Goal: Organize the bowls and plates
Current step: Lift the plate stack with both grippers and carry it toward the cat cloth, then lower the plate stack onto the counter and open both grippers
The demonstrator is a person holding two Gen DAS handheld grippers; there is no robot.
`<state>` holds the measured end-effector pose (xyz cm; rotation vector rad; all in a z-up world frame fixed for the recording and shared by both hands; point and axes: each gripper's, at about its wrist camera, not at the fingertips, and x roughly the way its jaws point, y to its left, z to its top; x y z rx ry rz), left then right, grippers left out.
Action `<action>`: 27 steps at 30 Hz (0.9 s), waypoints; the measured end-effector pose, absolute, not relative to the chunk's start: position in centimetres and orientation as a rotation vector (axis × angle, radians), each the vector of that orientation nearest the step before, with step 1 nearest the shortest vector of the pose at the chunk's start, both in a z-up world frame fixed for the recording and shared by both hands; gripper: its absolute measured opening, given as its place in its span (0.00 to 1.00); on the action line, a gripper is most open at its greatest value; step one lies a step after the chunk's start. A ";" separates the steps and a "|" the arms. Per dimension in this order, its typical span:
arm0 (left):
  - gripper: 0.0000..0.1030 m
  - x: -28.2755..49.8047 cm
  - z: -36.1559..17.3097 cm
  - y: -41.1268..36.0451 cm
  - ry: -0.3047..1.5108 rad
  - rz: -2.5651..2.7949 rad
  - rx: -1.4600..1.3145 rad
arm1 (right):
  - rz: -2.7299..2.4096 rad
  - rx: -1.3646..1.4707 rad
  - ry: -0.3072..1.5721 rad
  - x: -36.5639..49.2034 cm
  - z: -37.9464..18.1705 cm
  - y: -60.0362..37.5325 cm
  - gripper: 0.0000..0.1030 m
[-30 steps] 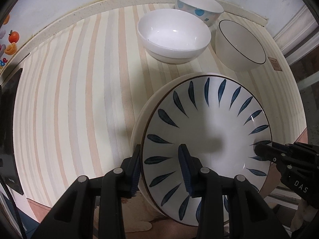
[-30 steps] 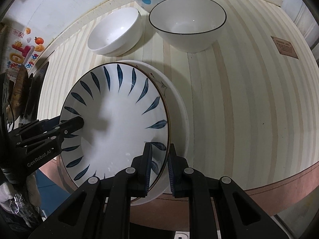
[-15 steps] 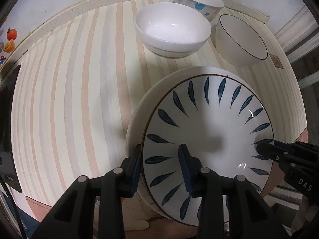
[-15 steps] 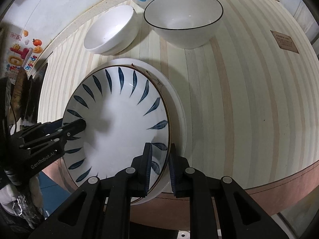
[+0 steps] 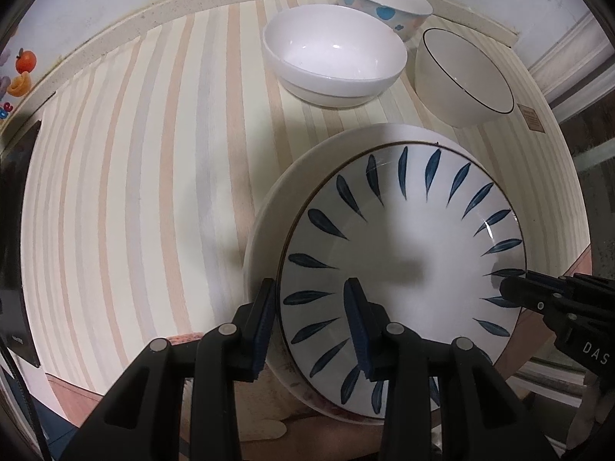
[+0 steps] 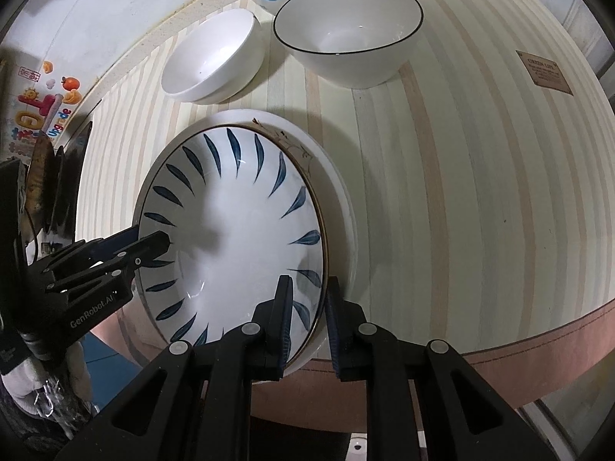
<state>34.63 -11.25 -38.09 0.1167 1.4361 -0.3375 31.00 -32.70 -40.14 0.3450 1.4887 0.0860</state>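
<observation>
Both grippers, left gripper (image 5: 313,322) and right gripper (image 6: 307,322), pinch the 2 stacked plates (image 5: 403,253) at the rim, fingers squeezed on. Keep them level and set them down slowly on the bench (image 5: 134,192).

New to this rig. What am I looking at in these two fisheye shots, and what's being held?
There is no robot arm here. A person carries a two-finger gripper in each hand, and each gripper has a fisheye camera looking forward along its fingers.

One picture is from the left gripper, the other from the right gripper. Each view also shows the other gripper at its edge.

Both grippers are shut on opposite sides of the blue-leaf plate, one finger inside the rim, one outside. It sits over a larger white plate, near the front edge of the striped table. Whether it rests on that plate or is slightly lifted, I cannot tell.

Behind stand three bowls: a plain white bowl, a black-rimmed bowl and a blue-spotted bowl.
</observation>
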 end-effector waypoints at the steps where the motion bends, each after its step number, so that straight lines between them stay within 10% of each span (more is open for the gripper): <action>1: 0.32 34.5 -37.9 -11.2 1.432 -0.333 0.121 | 0.088 0.344 1.491 31.1 -40.1 -32.7 0.19; 27: 0.33 22.5 -18.9 -6.5 1.202 -0.427 0.036 | 0.084 0.297 1.146 18.0 -18.8 -27.6 0.20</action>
